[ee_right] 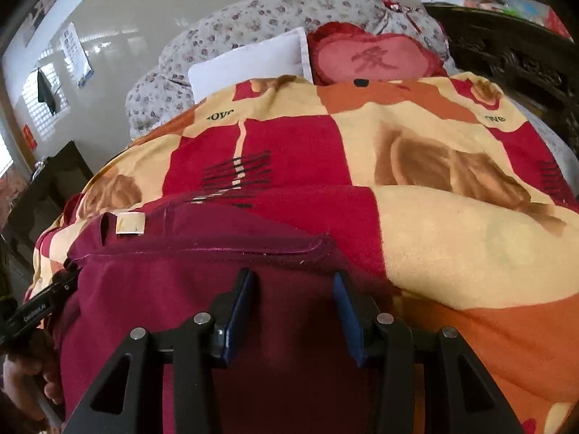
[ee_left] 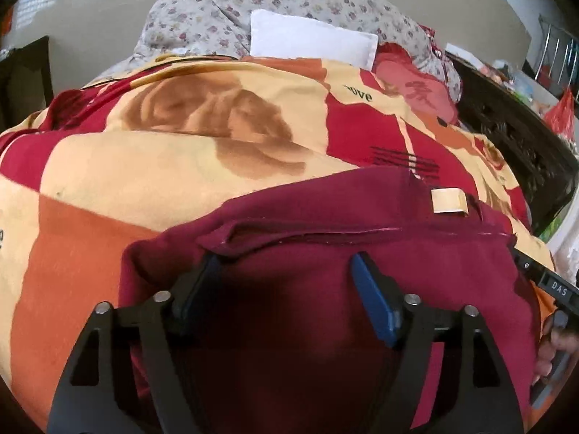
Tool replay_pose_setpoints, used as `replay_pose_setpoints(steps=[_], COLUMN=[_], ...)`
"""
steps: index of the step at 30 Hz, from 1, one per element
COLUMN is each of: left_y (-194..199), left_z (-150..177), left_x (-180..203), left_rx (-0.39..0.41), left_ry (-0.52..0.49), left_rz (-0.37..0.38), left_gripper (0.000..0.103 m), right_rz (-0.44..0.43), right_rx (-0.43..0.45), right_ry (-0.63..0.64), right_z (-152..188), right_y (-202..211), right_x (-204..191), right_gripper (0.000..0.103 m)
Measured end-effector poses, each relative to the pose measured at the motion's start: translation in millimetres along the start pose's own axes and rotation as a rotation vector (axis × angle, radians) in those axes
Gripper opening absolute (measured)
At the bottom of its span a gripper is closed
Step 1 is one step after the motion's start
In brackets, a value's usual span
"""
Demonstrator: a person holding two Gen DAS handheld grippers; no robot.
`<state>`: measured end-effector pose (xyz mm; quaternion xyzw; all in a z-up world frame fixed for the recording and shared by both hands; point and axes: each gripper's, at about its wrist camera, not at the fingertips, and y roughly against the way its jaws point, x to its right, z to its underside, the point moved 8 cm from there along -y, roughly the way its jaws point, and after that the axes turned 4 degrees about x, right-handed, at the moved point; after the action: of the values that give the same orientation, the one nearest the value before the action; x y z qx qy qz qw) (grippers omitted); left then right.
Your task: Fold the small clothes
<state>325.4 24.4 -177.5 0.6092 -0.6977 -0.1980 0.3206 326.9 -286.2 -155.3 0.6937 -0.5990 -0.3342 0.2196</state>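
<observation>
Left wrist | left gripper released | right gripper released | maroon garment on patterned blanket

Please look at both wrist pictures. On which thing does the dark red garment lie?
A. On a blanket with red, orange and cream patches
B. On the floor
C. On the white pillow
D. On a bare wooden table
A: the dark red garment lies spread on the patterned blanket, whose red, orange and cream patches show on every side of it; the white pillow lies far behind it.
</observation>
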Motion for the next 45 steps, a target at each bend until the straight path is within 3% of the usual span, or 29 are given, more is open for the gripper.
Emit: replay_pose_setpoints(steps=[4, 6, 8, 9, 12, 14, 15, 16, 18, 21, 23, 24, 26, 29, 32, 35, 37, 40, 45], left_y=[19.0, 50.0, 77.1, 88.5, 71.2, 45.9, 42.2, 41.9, 48.2, 92.6, 121.2, 135.1, 155.0, 171.5, 172.2, 166.0, 160.7, 145.5, 127.8], left_z=[-9.6, -16.4, -15.1, -6.9, 31.2, 53.4, 54.8, 51.7, 44.8, 29.1, 30.5, 36.5, 56.5, 101.2, 142.9, 160.3, 153.7, 139.8, 115.5], left_x=[3.7, 0.7, 0.6, 3.1, 12.3, 11.9, 12.4, 15.7, 17.6, 3.3, -17.4, -30.2, -51.5, -65.9, -55.2, -37.8, -29.3, -26.2, -38.2], left_rx=[-0.036, 0.009, 0.053, 0.052, -0.084, -0.171, -0.167, -0.155, -0.195, -0.13, -0.097, -0.088, -0.108, -0.168, -0.246, -0.27, -0.204, -0.157, -0.144], left_ry=[-0.012, 0.015, 0.008, 0.002, -0.024, -0.022, -0.029, -0.064, -0.066, 0.003, 0.045, 0.08, 0.171, 0.314, 0.403, 0.412, 0.381, 0.422, 0.623], left_rz=[0.021, 0.046, 0.073, 0.09, 0.09, 0.059, 0.044, 0.026, 0.037, 0.118, 0.134, 0.146, 0.175, 0.226, 0.275, 0.308, 0.326, 0.37, 0.505], left_gripper=[0.08, 0.08, 0.08, 0.08, 0.08, 0.08, 0.08, 0.08, 0.08, 0.08, 0.08, 0.08, 0.08, 0.08, 0.08, 0.08, 0.089, 0.089, 0.089], right_rz=[0.026, 0.048, -0.004, -0.029, -0.091, -0.004, 0.002, -0.013, -0.008, -0.023, -0.054, -0.068, -0.06, -0.027, -0.015, 0.022, 0.03, 0.033, 0.022], right_rx=[-0.043, 0.011, 0.086, 0.082, -0.033, -0.138, -0.15, -0.108, -0.118, -0.07, -0.014, -0.001, 0.01, 0.022, 0.002, -0.035, -0.055, -0.065, -0.062], right_ry=[0.026, 0.111, 0.195, 0.207, 0.23, 0.239, 0.224, 0.189, 0.146, 0.149, 0.142, 0.131, 0.114, 0.122, 0.181, 0.233, 0.239, 0.241, 0.227], right_z=[-10.1, -21.3, -21.0, -15.0, 21.0, 47.6, 53.7, 51.5, 47.9, 40.2, 45.3, 53.7, 74.0, 118.1, 150.7, 171.1, 173.1, 177.0, 177.4], right_y=[17.7, 49.9, 85.1, 92.1, 77.4, 43.2, 34.4, 35.6, 45.4, 86.8, 122.3, 136.6, 153.5, 164.5, 154.1, 140.7, 135.9, 134.0, 135.6], right_x=[-10.4, -29.5, -56.1, -65.4, -88.8, -79.9, -75.0, -72.3, -71.6, -80.4, -85.5, -86.2, -86.5, -88.8, -97.2, -97.5, -95.1, -93.3, -92.5], right_gripper=[0.043, 0.043, 0.044, 0.046, 0.047, 0.047, 0.047, 0.047, 0.047, 0.047, 0.052, 0.055, 0.077, 0.078, 0.078, 0.078, 0.078, 0.078, 0.078])
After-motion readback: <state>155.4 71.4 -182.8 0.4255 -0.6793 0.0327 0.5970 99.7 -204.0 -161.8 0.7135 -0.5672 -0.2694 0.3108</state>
